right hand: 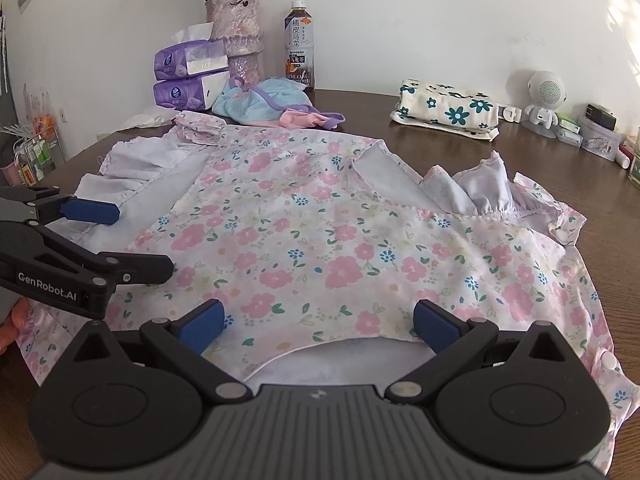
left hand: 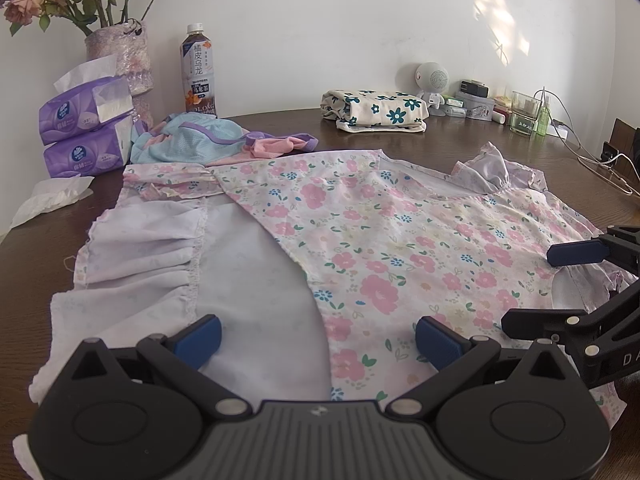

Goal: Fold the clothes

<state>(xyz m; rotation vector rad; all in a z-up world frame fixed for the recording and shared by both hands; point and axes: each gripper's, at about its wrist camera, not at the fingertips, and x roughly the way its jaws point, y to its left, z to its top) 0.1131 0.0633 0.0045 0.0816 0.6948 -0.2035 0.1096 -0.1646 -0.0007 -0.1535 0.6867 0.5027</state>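
Item: floral dress point(left hand: 360, 240), spread on table point(left hand: 48, 216), one side partly folded over. Left gripper point(left hand: 318, 336) and right gripper point(right hand: 318, 322): jaws wide apart, holding nothing, poised above near hem. Next fold probably wants both gripping one edge evenly

**Pastel Florals on Dark Wood**

The dress point(right hand: 320, 240) is pale pink, printed with pink and blue flowers and green leaves; its turned-back lining is plain lilac-white. Behind it lies a light-blue, pink and purple garment point(left hand: 200, 142). A folded cloth point(left hand: 376, 110) is cream with teal flowers. The tissue packs point(left hand: 86, 132) are purple. The table point(left hand: 400, 136) is dark brown. Both grippers carry blue pads point(left hand: 200, 338) on black frames.
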